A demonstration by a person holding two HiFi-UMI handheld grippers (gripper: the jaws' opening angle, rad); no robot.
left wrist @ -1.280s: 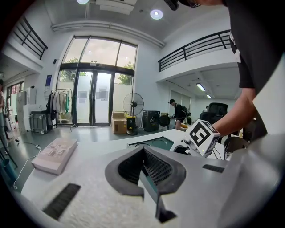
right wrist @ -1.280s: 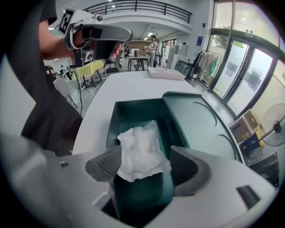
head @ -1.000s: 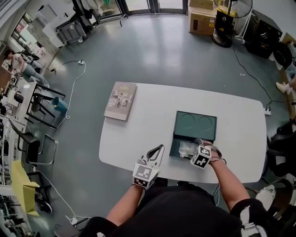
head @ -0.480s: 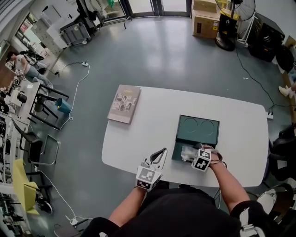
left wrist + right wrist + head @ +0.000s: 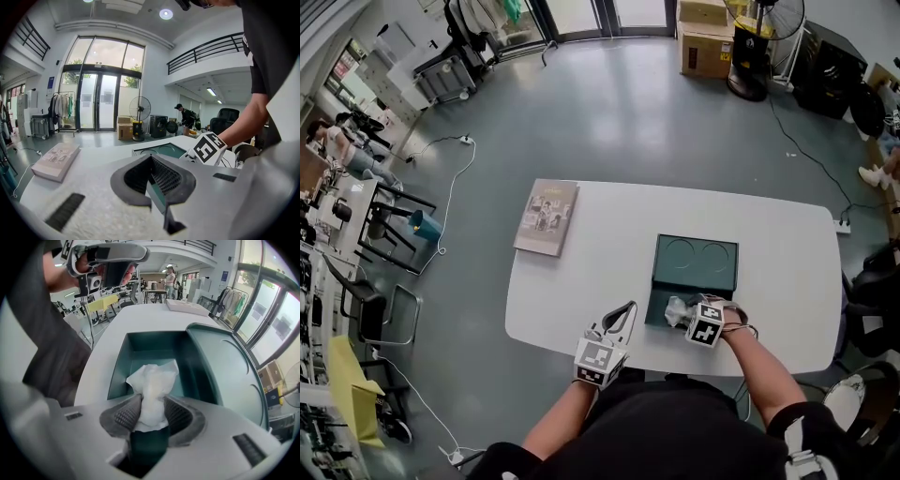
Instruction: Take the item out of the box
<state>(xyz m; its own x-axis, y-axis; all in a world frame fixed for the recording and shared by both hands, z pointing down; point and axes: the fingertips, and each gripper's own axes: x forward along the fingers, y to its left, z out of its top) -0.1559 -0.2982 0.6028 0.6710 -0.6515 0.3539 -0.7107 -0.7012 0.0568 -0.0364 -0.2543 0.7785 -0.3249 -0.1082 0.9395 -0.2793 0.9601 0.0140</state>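
A dark green box lies open on the white table (image 5: pixel 787 244), its lid (image 5: pixel 698 260) flat toward the far side and its tray (image 5: pixel 154 341) nearer me. A crumpled white wad of paper (image 5: pixel 152 385) rises from the tray. My right gripper (image 5: pixel 152 411) reaches into the tray's near end (image 5: pixel 686 317). Its jaws are closing, and the pads pinch the wad (image 5: pixel 677 308) narrow between them. My left gripper (image 5: pixel 623 309) rests at the table's front edge, left of the box, shut with nothing in it (image 5: pixel 150 159).
A book (image 5: pixel 546 217) lies at the table's far left corner. Cardboard boxes (image 5: pixel 705 37) and a standing fan (image 5: pixel 759 42) are on the floor beyond the table. Chairs and desks line the left side of the room.
The right gripper's jaws have closed in on the white wad inside the tray. The left gripper has stayed at the front edge.
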